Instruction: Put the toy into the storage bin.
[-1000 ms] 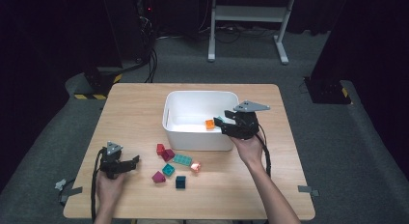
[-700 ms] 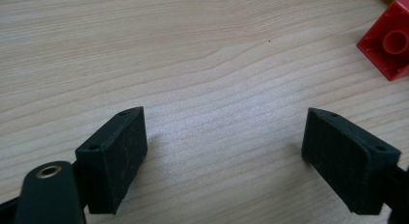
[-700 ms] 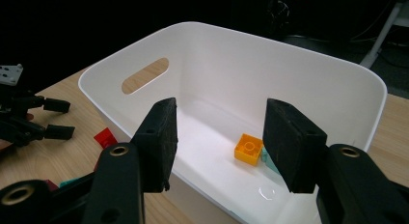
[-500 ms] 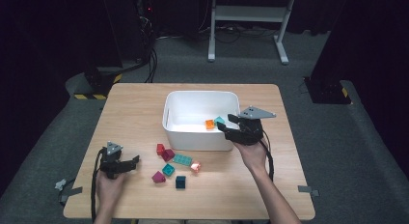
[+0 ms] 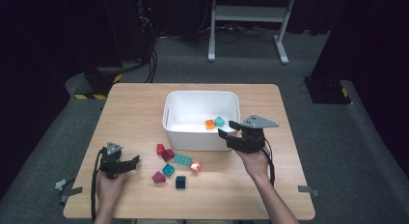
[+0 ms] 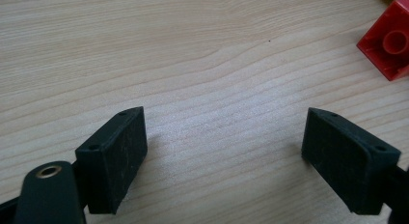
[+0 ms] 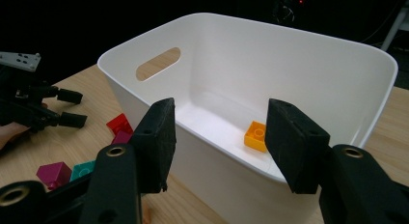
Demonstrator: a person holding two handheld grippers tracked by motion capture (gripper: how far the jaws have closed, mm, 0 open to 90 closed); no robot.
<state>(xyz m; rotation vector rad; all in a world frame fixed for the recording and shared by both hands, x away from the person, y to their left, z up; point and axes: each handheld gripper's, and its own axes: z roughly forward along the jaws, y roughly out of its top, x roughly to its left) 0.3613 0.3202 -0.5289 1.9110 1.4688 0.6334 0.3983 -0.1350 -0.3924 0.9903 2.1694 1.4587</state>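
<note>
A white bin (image 5: pixel 176 103) stands mid-table with an orange brick (image 5: pixel 209 123) and a teal brick (image 5: pixel 219 121) inside, by its near right wall. My right gripper (image 5: pixel 227 129) hovers at the bin's near right corner, open, with nothing between its pads. In the right gripper view (image 7: pixel 219 137) the orange brick (image 7: pixel 255 134) lies on the bin's floor beyond the jaws. My left gripper (image 5: pixel 135 162) rests open on the table at the near left. In the left gripper view (image 6: pixel 224 151) bare wood lies between the pads, and a red brick (image 6: pixel 388 45) sits ahead to the right.
Several loose bricks lie in front of the bin: red (image 5: pixel 160 148), magenta (image 5: pixel 168 154), a teal plate (image 5: pixel 182 160), orange-pink (image 5: pixel 195 166), teal (image 5: pixel 169 169), magenta (image 5: pixel 158 176), dark teal (image 5: pixel 181 182). The wooden table (image 5: pixel 135 113) ends close behind the bin.
My right gripper has drawn back from over the bin toward its near right corner and a little lower. The teal brick now shows in the bin beside the orange one. The left gripper stayed put.
</note>
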